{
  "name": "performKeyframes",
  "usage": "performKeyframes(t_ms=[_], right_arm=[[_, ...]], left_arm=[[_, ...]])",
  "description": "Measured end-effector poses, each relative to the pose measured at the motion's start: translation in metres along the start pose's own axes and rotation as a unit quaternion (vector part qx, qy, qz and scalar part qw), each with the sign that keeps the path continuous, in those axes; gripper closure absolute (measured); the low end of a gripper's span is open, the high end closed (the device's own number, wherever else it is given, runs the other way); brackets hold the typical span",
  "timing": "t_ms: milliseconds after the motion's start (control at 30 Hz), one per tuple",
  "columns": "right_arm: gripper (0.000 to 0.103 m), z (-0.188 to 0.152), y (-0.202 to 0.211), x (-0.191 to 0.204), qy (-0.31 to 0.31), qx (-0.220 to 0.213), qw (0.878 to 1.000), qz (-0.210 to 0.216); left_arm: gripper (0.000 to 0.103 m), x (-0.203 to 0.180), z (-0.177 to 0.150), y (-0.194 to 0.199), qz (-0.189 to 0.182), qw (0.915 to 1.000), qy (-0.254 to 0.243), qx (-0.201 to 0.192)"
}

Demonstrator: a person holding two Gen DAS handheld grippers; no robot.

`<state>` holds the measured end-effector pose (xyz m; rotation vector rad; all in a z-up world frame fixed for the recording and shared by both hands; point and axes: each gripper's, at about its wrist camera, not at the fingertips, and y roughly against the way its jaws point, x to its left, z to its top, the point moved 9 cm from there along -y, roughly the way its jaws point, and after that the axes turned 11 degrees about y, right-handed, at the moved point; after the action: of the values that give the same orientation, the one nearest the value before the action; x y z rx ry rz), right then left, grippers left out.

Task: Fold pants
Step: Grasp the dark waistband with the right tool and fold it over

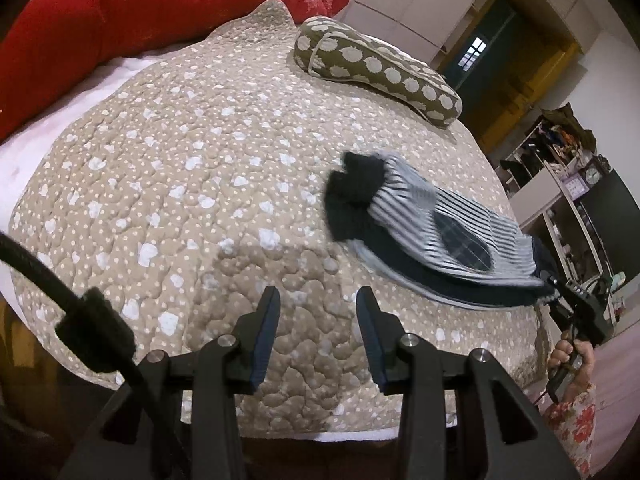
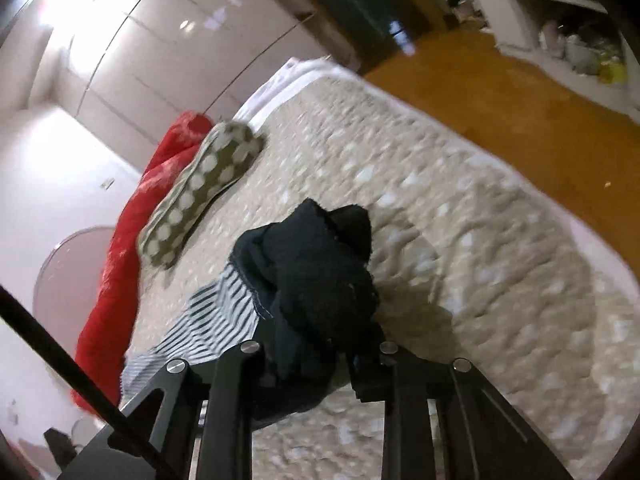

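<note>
The step in hand appears to be carrying or laying out: the pants point(image 1: 432, 232) are bunched into a striped and dark bundle, held above the quilted bed point(image 1: 180, 168) and not spread flat. No fold looks made yet, judging by the crumpled shape.

Right gripper point(image 2: 316, 356): its fingers are clamped on the pants, the dark cloth gathered between them and spilling forward over the tips. In the left wrist view the bundle trails from that gripper at the right edge of the bed, blurred, so it is likely in motion.

Left gripper point(image 1: 318, 320): fingers apart, nothing between them, poised over bare quilt near the front edge of the bed. The pants lie ahead and to the right of these fingers, apart from them.

Next move, as a judgement: set the bundle down on the open quilt, then take a second edge with the left gripper so the cloth can be drawn flat.

A spotted pillow point(image 1: 376, 68) and a red cushion point(image 1: 140, 16) sit at the far side, well apart from the pants.
</note>
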<state>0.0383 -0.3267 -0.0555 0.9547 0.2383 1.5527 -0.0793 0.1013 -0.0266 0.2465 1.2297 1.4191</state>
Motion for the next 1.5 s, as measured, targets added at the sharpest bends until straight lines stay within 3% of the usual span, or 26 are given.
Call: performKeyframes(t_ms=[33, 100, 167, 267, 367, 500, 567, 667, 733, 767, 833, 967, 1100, 1300, 1500], right_arm=[[0.076, -0.001, -0.003, -0.007, 0.008, 0.005, 0.999, -0.032], [0.063, -0.006, -0.006, -0.017, 0.005, 0.018, 0.998, -0.056], [0.059, -0.008, 0.001, -0.02, -0.014, 0.005, 0.999, -0.046], [0.044, -0.006, 0.02, -0.023, -0.023, -0.022, 0.998, -0.052], [0.043, -0.005, 0.047, -0.026, -0.006, -0.058, 0.995, -0.079], [0.043, -0.006, 0.067, -0.023, 0.012, -0.075, 0.992, -0.098], [0.043, -0.008, 0.075, -0.021, 0.018, -0.08, 0.991, -0.104], [0.043, -0.013, 0.081, -0.014, 0.03, -0.081, 0.991, -0.105], [0.043, -0.015, 0.08, -0.006, 0.045, -0.074, 0.991, -0.103], [0.043, -0.016, 0.078, -0.001, 0.052, -0.071, 0.991, -0.102], [0.043, -0.018, 0.072, 0.011, 0.069, -0.064, 0.991, -0.098], [0.043, -0.021, 0.051, 0.054, 0.114, -0.046, 0.99, -0.069], [0.043, -0.037, 0.025, 0.12, 0.188, -0.021, 0.982, -0.019], [0.036, -0.095, -0.029, 0.244, 0.318, 0.045, 0.944, 0.073], [0.031, -0.143, -0.076, 0.325, 0.407, 0.06, 0.907, 0.087]], left_arm=[[0.065, 0.001, 0.001, -0.001, 0.001, 1.0, 0.003, 0.001], [0.065, 0.002, 0.006, -0.002, 0.001, 0.9999, 0.01, 0.0], [0.064, 0.0, 0.013, -0.001, 0.002, 0.9999, 0.013, -0.006], [0.059, -0.007, 0.029, -0.001, 0.004, 0.9997, 0.019, -0.015], [0.058, -0.026, 0.049, -0.007, -0.007, 0.9996, 0.014, -0.025], [0.058, -0.053, 0.072, -0.033, 0.015, 0.999, -0.015, -0.038], [0.059, -0.062, 0.078, -0.053, 0.043, 0.9975, -0.041, -0.037], [0.071, -0.06, 0.077, -0.091, 0.145, 0.9841, -0.098, -0.031], [0.071, -0.046, 0.07, -0.112, 0.192, 0.9749, -0.111, -0.013], [0.071, -0.039, 0.067, -0.118, 0.198, 0.9743, -0.107, -0.006], [0.072, -0.033, 0.068, -0.115, 0.182, 0.9788, -0.093, -0.01], [0.072, -0.023, 0.068, -0.093, 0.099, 0.9946, -0.032, 0.005], [0.067, 0.003, 0.065, -0.064, 0.054, 0.9979, 0.035, -0.003], [0.061, 0.043, 0.059, -0.033, 0.025, 0.9954, 0.091, -0.019], [0.056, 0.072, 0.068, -0.028, -0.005, 0.9915, 0.129, -0.016]])
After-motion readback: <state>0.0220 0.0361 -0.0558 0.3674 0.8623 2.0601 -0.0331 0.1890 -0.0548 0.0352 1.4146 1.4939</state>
